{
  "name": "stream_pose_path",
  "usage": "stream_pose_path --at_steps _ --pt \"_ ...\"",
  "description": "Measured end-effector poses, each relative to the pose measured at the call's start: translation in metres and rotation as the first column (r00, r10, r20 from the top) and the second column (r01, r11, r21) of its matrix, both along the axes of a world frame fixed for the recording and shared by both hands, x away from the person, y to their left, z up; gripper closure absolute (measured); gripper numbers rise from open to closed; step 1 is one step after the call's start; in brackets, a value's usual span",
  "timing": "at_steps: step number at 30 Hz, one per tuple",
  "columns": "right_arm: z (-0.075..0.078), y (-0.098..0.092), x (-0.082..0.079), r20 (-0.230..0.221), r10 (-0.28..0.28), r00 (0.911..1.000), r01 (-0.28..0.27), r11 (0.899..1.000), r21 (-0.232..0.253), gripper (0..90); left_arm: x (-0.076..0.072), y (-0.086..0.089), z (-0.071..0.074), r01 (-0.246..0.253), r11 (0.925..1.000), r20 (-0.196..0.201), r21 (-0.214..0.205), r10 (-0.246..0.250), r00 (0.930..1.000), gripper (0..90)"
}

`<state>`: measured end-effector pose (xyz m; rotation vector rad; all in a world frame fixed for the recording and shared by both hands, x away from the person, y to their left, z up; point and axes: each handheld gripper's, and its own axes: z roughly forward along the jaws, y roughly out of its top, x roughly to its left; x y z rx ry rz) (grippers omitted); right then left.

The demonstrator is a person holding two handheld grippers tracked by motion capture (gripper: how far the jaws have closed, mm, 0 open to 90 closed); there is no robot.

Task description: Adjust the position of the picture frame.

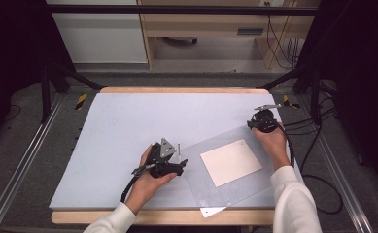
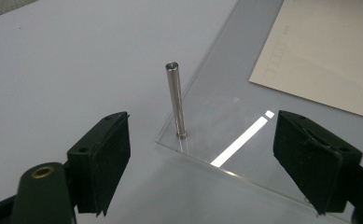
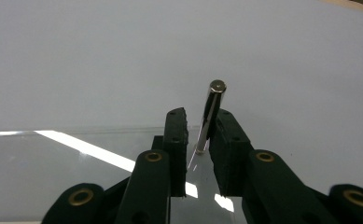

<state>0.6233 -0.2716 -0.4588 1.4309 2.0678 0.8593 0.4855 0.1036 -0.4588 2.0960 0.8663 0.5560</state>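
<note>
While the right tool (image 3: 198, 140) stands at the far right corner of a clear sheet (image 1: 225, 184), its jaws sit nearly together around a metal pin (image 3: 211, 116) that stands upright on that corner; the right pad appears to touch the pin, the left pad is just beside it, and whether both press cannot be told. Beyond this tool lies only pale tabletop (image 3: 123, 56). Its hand (image 1: 274, 143) reaches in from the near right side. Across the sheet, the left tool (image 2: 200, 163) is released, jaws wide, with a second upright pin (image 2: 175, 100) just ahead of them on the sheet's left corner and touching neither pad. A cream card (image 1: 231, 162) lies under the sheet, between the two tools.
</note>
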Motion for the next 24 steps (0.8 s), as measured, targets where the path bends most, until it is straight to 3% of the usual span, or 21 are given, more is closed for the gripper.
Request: stream_pose_path --at_steps 5,15,22,24 --pt "-0.0008 -0.0004 0.0011 0.002 0.003 1.0 -0.003 1.0 -0.01 79.2 0.0005 -0.0001 -0.0008 -0.005 1.0 -0.005 -0.006 0.005 1.0 21.5" --pt "-0.0082 0.0005 0.0061 -0.009 -0.021 0.9998 0.02 1.0 -0.011 85.3 0.0 0.0031 -0.0006 -0.003 0.9995 0.007 -0.031 0.003 1.0 40.1" --pt "-0.0081 0.0012 0.0059 -0.009 -0.026 0.9996 0.026 1.0 -0.013 85.5 0.0026 0.0018 -0.0065 0.013 0.9992 -0.019 -0.037 -0.014 0.9997 52.5" --pt "-0.0078 0.0012 0.0059 -0.012 -0.028 0.9995 0.028 1.0 -0.012 85.5 0.0068 0.0013 -0.0081 -0.002 0.9989 -0.029 -0.047 0.001 0.9996 57.7"
